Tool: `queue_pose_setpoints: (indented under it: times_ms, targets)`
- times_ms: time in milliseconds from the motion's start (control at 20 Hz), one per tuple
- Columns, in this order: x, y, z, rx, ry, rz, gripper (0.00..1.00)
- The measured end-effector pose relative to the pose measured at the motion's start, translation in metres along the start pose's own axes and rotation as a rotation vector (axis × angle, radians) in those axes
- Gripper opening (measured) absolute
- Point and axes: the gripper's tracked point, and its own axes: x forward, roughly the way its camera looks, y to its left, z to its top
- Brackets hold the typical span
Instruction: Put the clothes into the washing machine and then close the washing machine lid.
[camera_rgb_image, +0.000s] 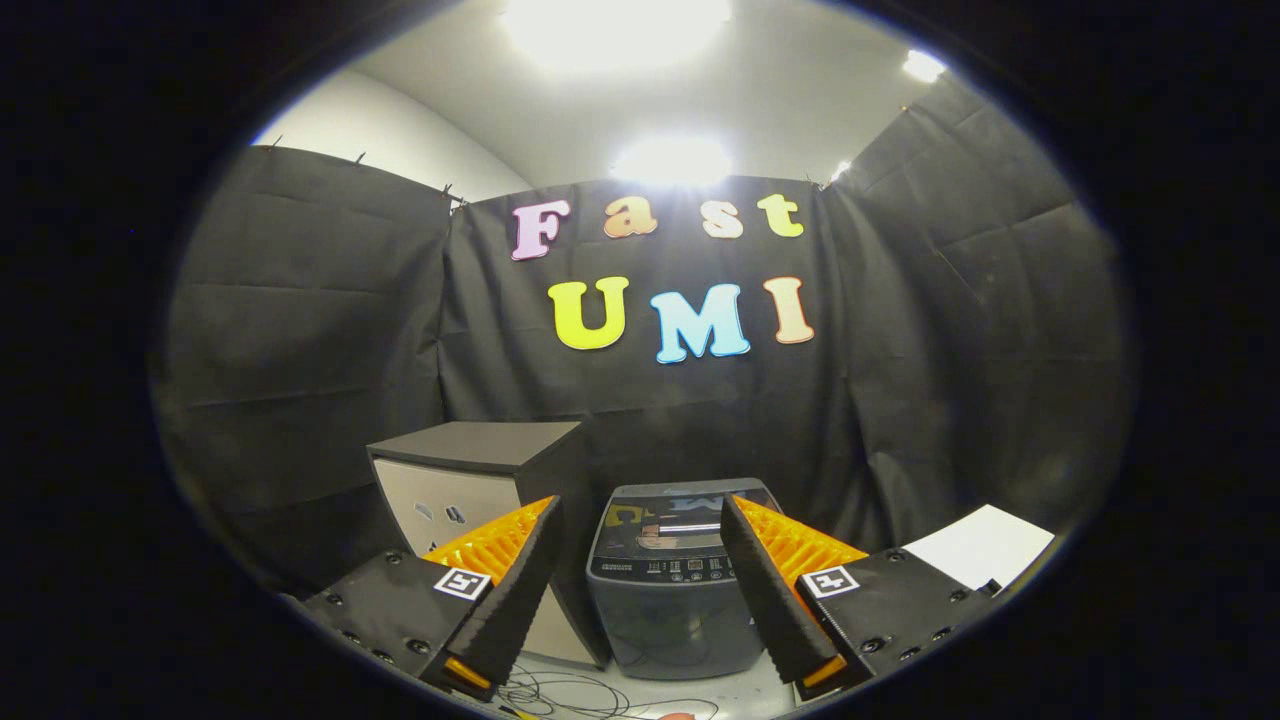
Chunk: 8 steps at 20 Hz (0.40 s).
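The tongs (640, 590) stand wide apart and hold nothing. Seen between their fingers, a little way ahead, the small grey washing machine (672, 585) sits on the floor with its glass lid (665, 528) down flat. A dark-topped cabinet (470, 480) stands just to its left, and loose cables (590, 698) trail on the floor in front. A white sheet (985, 545) lies off to the right. No clothes can be made out. The closed lid fits either the washing already shut inside or a load yet to be fetched.

The washing machine (672, 580) stands ahead of the gripper (637, 545), framed between its spread, empty fingers. A cabinet (470, 480) stands just left of it, cables (590, 695) lying before it.
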Motion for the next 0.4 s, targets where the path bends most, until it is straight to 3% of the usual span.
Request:
queue_pose_setpoints:
  times_ms: [400]
  targets:
    - [-0.013,0.007,-0.005,-0.034,0.006,0.017,0.97]
